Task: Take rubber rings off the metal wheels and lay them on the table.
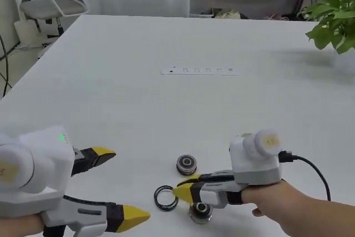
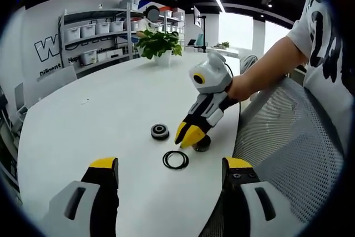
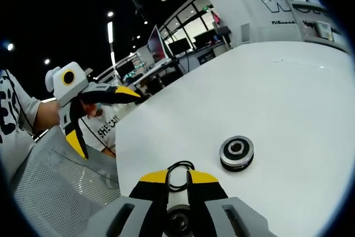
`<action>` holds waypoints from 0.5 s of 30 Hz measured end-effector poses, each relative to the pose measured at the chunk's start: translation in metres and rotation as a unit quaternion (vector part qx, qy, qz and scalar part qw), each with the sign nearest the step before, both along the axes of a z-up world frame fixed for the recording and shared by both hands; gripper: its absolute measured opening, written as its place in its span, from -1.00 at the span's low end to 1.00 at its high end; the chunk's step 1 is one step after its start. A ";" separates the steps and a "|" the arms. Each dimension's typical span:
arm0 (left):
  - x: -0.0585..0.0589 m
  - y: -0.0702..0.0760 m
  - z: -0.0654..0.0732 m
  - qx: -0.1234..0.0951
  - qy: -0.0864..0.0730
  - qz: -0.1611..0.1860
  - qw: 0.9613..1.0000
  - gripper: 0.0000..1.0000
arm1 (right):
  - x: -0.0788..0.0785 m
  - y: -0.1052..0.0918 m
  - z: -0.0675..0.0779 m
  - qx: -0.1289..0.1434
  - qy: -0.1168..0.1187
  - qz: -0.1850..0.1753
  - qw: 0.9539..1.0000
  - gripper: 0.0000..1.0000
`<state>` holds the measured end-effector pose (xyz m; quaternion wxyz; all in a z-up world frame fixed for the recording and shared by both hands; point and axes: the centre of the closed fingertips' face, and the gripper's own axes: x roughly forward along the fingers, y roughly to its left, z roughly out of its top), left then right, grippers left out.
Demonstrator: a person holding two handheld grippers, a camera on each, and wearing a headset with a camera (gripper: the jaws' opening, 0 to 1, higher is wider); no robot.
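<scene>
From the head view, my left hand-held gripper (image 1: 119, 183) hangs low at the left, jaws spread wide with nothing in them, pointing right across the white tabletop (image 1: 166, 109). My right hand-held gripper (image 1: 186, 188) points left, its yellow tips drawn nearly together just beside the rubber rings (image 1: 165, 198). These lie flat on the tabletop as a loose overlapping pair. One metal wheel (image 1: 186, 164) lies flat just beyond them, bore upward, and a second wheel (image 1: 201, 211) lies flat under the right hand-held gripper. A power strip (image 1: 199, 71) lies well beyond, with a plant (image 1: 333, 20) at the far right. In the left gripper view, the rubber rings (image 2: 175, 160) lie ahead between my open jaws, touching neither, and the second wheel (image 2: 203, 146) sits right behind the other gripper's tips. In the right gripper view, a slim gap shows between my jaws. The rubber rings (image 3: 178, 171) are just ahead and the second wheel (image 3: 178, 221) is below. I cannot tell whether the jaws nip anything. The metal wheel (image 3: 237, 152) rests apart to the right.
</scene>
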<state>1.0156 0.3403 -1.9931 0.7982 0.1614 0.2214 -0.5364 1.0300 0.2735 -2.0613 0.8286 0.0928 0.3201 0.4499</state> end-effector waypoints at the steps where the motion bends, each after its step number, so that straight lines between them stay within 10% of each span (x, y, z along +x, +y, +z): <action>1: 0.000 0.000 -0.001 0.001 0.000 0.000 1.000 0.49 | 0.001 -0.001 0.000 0.000 -0.002 -0.001 1.000 -0.78; 15: 0.006 -0.002 -0.005 0.006 0.006 0.000 1.000 0.46 | 0.017 -0.018 0.008 -0.004 -0.030 -0.028 0.999 -0.69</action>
